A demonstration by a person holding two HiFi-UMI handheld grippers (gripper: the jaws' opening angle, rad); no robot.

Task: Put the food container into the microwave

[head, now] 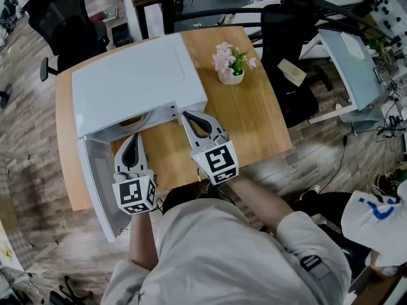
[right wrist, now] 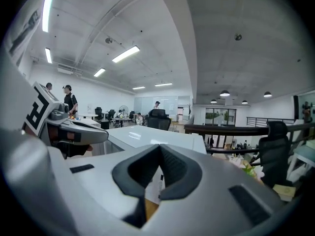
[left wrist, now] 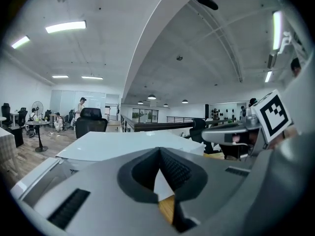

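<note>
The white microwave [head: 133,81] stands on the wooden table [head: 254,119], its door [head: 98,183] swung open toward me at the left. Just inside the opening, a tan edge of the food container [head: 131,121] shows; the rest is hidden under the microwave's top. My left gripper [head: 133,136] is shut and empty, its tips just in front of the opening. My right gripper [head: 187,114] is shut too, with its tips at the microwave's front right corner. In the left gripper view the shut jaws [left wrist: 160,150] face the microwave top [left wrist: 128,141]. The right gripper [right wrist: 160,147] faces the microwave side [right wrist: 152,134].
A small pot of pink flowers [head: 231,62] stands on the table right of the microwave. Black office chairs [head: 63,18] [head: 289,37] sit behind the table. The open door overhangs the table's near left edge. A person in white [head: 375,221] sits at the far right.
</note>
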